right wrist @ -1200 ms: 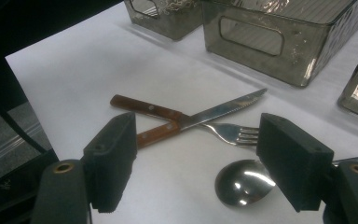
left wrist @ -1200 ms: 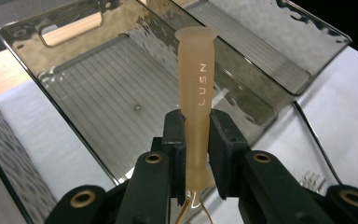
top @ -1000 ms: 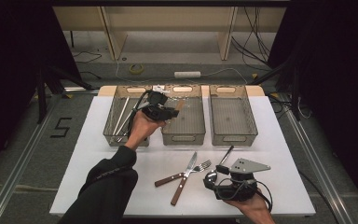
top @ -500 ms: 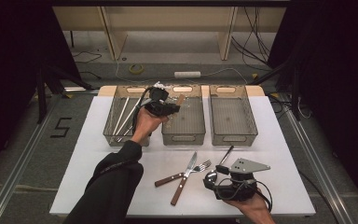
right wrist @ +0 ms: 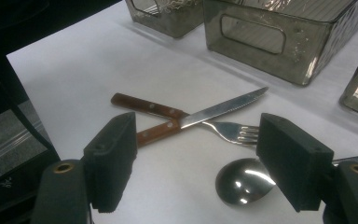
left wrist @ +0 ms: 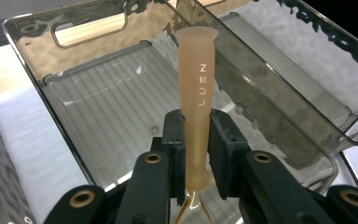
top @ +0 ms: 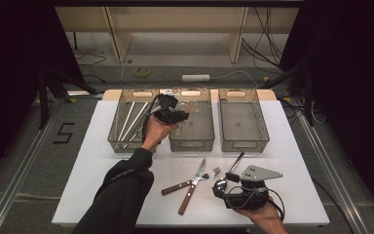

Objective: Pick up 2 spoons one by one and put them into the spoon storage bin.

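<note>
Left gripper (left wrist: 196, 140): its jaws are clamped on a beige plastic handle (left wrist: 196, 88), which stands up between the two black pads and carries the letters "LUSN". What kind of utensil it is cannot be told; only thin curved parts show below the jaws.
Where the held utensil is: above the middle tray (left wrist: 98, 102), over its ribbed floor; from the high view the left gripper (top: 171, 113) hangs over the left part of that tray (top: 195, 141).
Right gripper (right wrist: 200, 163): its jaws stand wide apart with nothing between the pads; it hovers low over the white bench (right wrist: 74, 74). In the high view the right gripper (top: 222, 183) is held at the near right part of the bench (top: 292, 161).
Knife (right wrist: 205, 114): lies on the bench with a wooden handle and a serrated blade, crossed over the fork.
Fork (right wrist: 168, 114): wooden handle, tines pointing to the right jaw in the right gripper view; it touches the knife where they cross.
Spoon (right wrist: 242, 179): its shiny bowl lies just beside the right jaw, near the fork tines.
Left tray (top: 131, 122): holds several long metal sticks (top: 134, 119).
Right tray (top: 243, 122): stands beside the middle tray, at the far side of the bench.
</note>
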`<action>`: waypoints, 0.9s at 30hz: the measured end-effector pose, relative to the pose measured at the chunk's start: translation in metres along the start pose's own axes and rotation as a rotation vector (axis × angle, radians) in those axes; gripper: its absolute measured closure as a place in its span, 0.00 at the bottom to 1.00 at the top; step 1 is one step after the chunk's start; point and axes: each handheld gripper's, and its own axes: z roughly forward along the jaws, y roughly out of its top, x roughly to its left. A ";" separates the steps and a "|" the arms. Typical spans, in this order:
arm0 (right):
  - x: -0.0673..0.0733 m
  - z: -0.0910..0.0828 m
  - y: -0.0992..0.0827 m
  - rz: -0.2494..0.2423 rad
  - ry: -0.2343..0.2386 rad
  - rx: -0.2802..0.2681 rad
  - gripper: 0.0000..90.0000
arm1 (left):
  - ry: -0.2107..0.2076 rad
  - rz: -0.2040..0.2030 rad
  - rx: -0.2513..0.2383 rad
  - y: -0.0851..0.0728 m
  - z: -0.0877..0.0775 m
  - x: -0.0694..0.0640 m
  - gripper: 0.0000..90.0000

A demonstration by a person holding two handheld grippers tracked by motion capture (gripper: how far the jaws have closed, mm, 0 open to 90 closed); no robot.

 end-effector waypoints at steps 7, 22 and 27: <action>0.000 0.000 0.000 0.001 -0.002 0.006 0.33 | 0.008 -0.017 0.005 -0.007 0.008 0.002 0.84; -0.011 -0.007 0.000 0.027 -0.049 -0.015 0.33 | -0.022 -0.031 0.010 -0.007 -0.014 -0.002 0.53; -0.019 -0.012 0.000 0.052 -0.091 -0.013 0.34 | -0.045 -0.014 0.006 -0.012 -0.029 -0.007 0.45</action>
